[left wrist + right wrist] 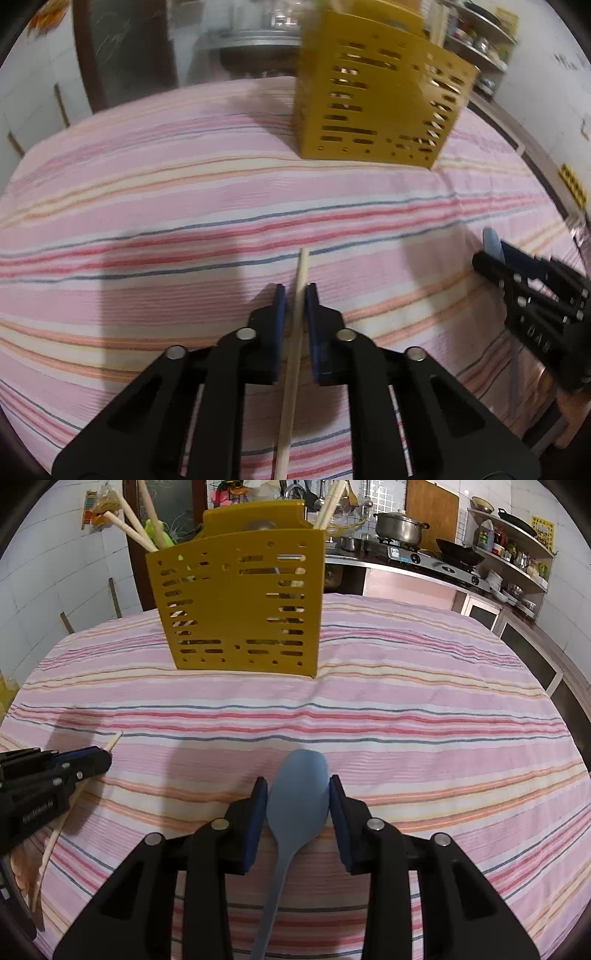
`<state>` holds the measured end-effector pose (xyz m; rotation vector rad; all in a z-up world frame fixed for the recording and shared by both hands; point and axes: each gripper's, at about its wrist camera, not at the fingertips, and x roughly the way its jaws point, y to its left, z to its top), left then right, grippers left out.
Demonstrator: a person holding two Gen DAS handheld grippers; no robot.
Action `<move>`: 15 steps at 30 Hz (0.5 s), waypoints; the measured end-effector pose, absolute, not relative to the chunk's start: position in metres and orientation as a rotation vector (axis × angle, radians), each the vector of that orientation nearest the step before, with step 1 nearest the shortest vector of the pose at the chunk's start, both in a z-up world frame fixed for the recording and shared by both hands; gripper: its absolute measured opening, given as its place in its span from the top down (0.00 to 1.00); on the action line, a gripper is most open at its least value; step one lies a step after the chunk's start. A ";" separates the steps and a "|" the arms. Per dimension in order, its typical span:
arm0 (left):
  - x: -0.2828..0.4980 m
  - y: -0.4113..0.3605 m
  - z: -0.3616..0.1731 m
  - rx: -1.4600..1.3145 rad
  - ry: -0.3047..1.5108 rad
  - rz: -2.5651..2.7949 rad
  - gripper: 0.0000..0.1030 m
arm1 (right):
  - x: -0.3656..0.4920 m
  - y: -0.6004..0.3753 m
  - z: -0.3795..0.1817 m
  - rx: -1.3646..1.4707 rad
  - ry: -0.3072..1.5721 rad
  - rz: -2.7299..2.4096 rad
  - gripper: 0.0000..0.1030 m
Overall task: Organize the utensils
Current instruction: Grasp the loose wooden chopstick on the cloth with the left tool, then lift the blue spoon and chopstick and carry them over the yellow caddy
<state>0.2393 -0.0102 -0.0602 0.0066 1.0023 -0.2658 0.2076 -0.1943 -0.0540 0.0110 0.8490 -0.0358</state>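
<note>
While the left gripper (295, 295) clamps a chopstick (291, 354) above the counter (147, 206), a slack hold could let it swing wide of the holder (373, 107). Seen from the right, gripper (297, 794) fingers pinch the spoon (295, 797) by its rounded bowl, which could slip.

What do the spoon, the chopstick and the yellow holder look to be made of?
Blue spoon: likely silicone or plastic, going by its matte, even colour. Chopstick: probably pale wood or bamboo, unvarnished, no shine. Yellow utensil holder: looks like moulded plastic, a smooth thin wall with punched slots.
</note>
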 end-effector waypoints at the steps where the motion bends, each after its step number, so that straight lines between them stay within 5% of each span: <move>1: 0.241 -0.008 -0.060 -0.009 1.006 -0.262 0.95 | 0.207 -0.193 -0.053 0.008 0.847 -0.034 0.67; 15: 0.218 0.008 -0.022 -0.072 0.825 -0.204 0.96 | 0.195 -0.193 -0.033 0.012 0.751 -0.019 0.67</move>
